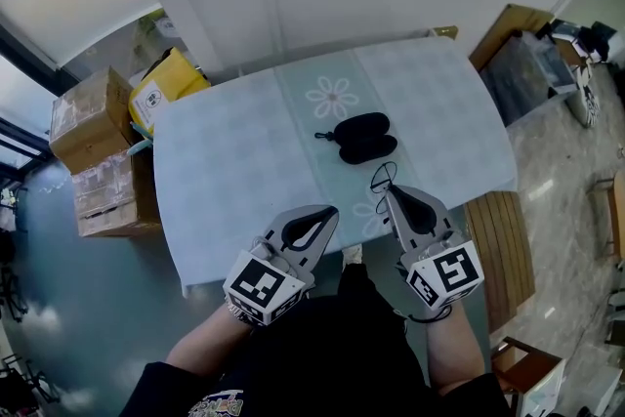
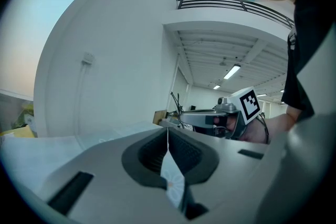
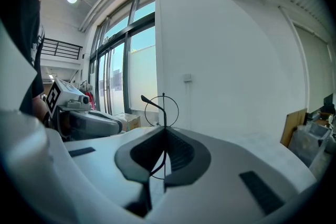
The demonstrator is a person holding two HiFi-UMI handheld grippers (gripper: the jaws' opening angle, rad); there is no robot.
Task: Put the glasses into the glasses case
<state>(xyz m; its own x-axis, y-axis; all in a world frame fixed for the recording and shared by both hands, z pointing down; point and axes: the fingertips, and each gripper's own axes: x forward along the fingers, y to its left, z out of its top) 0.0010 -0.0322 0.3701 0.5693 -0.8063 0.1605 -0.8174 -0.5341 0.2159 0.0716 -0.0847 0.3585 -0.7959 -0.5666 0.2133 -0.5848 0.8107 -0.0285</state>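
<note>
right gripper [image 1: 388, 194] clamps the glasses [image 1: 382, 177] near the case [image 1: 364, 138].

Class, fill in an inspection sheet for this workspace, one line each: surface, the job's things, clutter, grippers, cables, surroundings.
Surface: table under a pale checked cloth with flower prints.
Job's things: black glasses case lies mid-table, apparently open; thin-rimmed glasses are held off the table.
Clutter: nothing seen.
Grippers: left gripper has its jaws together and empty; right gripper has its jaws shut on the glasses, near the table's front edge.
Cables: dark cord loops below the right gripper.
Surroundings: cardboard boxes and yellow bag at the head view's left; wooden bench and crate at its right.
</note>
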